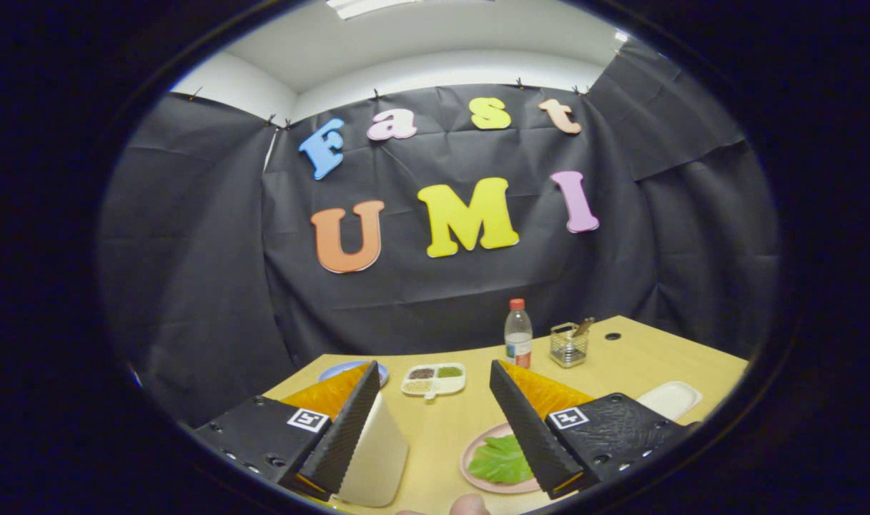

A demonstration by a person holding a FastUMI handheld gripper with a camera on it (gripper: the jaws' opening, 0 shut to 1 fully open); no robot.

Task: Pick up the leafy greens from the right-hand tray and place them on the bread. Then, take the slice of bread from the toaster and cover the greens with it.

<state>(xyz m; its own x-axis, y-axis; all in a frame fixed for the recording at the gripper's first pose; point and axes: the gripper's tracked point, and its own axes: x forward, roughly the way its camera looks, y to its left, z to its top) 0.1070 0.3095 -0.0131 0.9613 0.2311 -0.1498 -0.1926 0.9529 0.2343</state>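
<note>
2 fingers of the tongs stand wide apart, holding nothing. The leafy greens lie on a pink tray just inside the right finger (partly hidden by it). Beyond, on the table, stand a bottle and a wire basket.

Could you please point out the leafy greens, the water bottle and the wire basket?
leafy greens (500, 460), gripper view, middle of the leaf.
water bottle (518, 334), gripper view, clear body.
wire basket (568, 345), gripper view, front mesh.
</note>
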